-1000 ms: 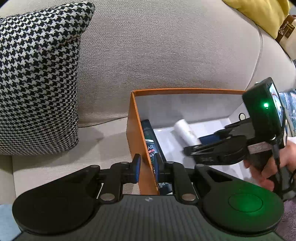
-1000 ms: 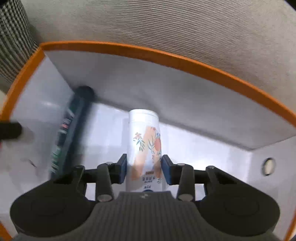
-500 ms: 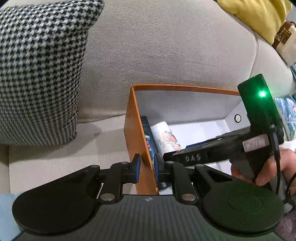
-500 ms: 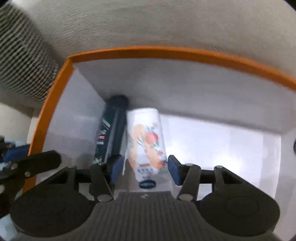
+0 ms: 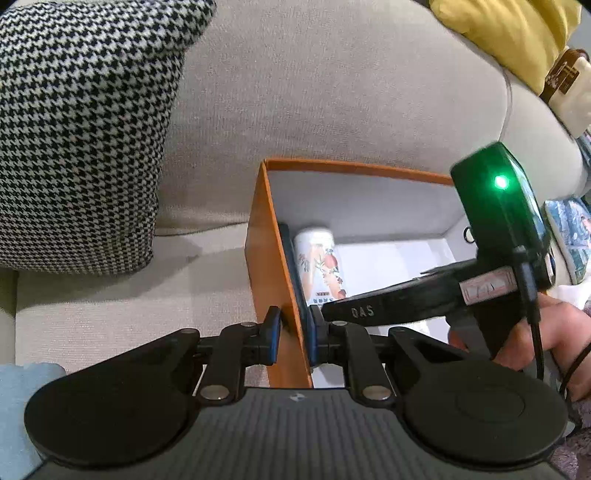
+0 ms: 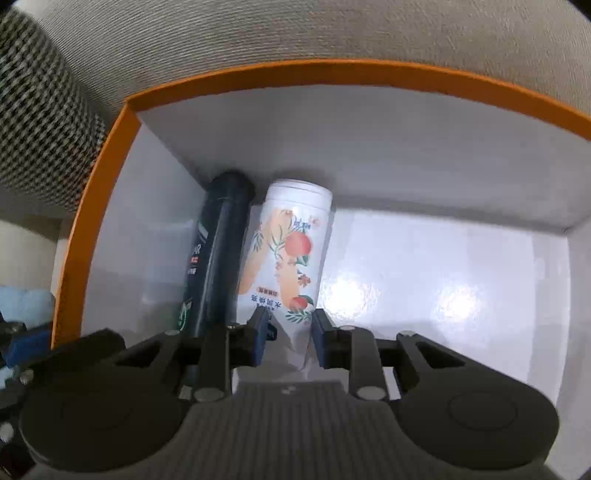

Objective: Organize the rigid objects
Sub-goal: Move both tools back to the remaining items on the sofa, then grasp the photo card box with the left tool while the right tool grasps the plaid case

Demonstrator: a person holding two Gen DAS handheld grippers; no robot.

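An orange box (image 5: 266, 236) with a white inside sits on a beige sofa. My left gripper (image 5: 293, 338) is shut on the box's left wall. Inside the box a white tube with an orange fruit print (image 6: 288, 251) lies beside a dark bottle (image 6: 218, 251) that rests along the left wall. The tube also shows in the left wrist view (image 5: 321, 266). My right gripper (image 6: 290, 339) straddles the tube's near end with its jaws apart, a small gap on each side. The right gripper body shows in the left wrist view (image 5: 424, 299).
A black-and-white houndstooth cushion (image 5: 81, 129) leans on the sofa back (image 5: 332, 92) left of the box. A yellow cushion (image 5: 509, 33) lies at the far right. A light blue cloth (image 5: 18, 391) shows at the lower left. The box floor (image 6: 443, 280) right of the tube is bare white.
The right gripper carried the tube leftward and laid it against the dark bottle, then its jaws opened and drew back toward the tube's near end. The left gripper stayed clamped on the box wall.
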